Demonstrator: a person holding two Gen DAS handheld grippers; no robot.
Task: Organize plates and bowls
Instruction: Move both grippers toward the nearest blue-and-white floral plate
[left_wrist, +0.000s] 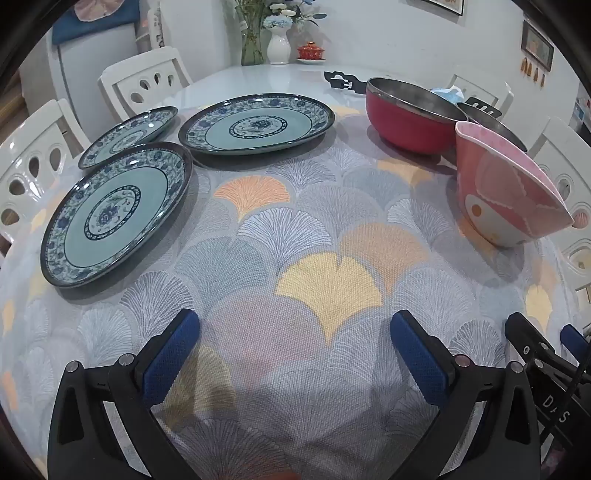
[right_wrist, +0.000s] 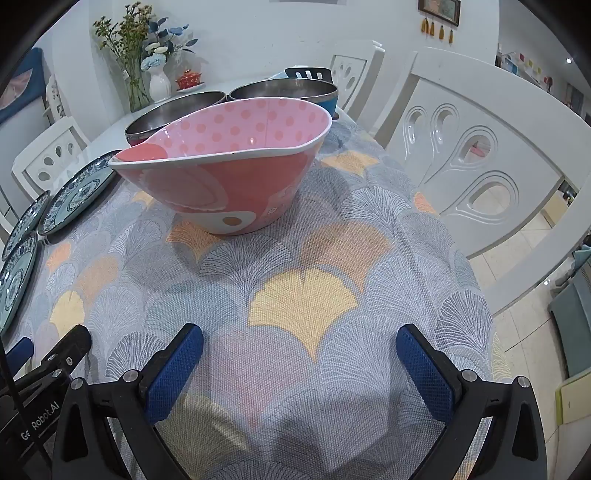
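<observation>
Nothing picked up yet, so I judge this the start. My left gripper (left_wrist: 295, 343) hangs over bare tablecloth (left_wrist: 314, 229), fingers spread wide, empty. My right gripper (right_wrist: 299, 354) the same, wide and empty. Three blue-green plates lie apart on the left: near plate (left_wrist: 114, 218), far left plate (left_wrist: 129, 134), big plate (left_wrist: 258, 123). Pink bowl (right_wrist: 225, 166) sits just ahead of the right gripper, red bowl (left_wrist: 410, 114) and a blue bowl (right_wrist: 330, 101) behind it. Next move probably: left goes to the near plate rim for stacking, right to the pink bowl; the thin rims need a careful approach.
</observation>
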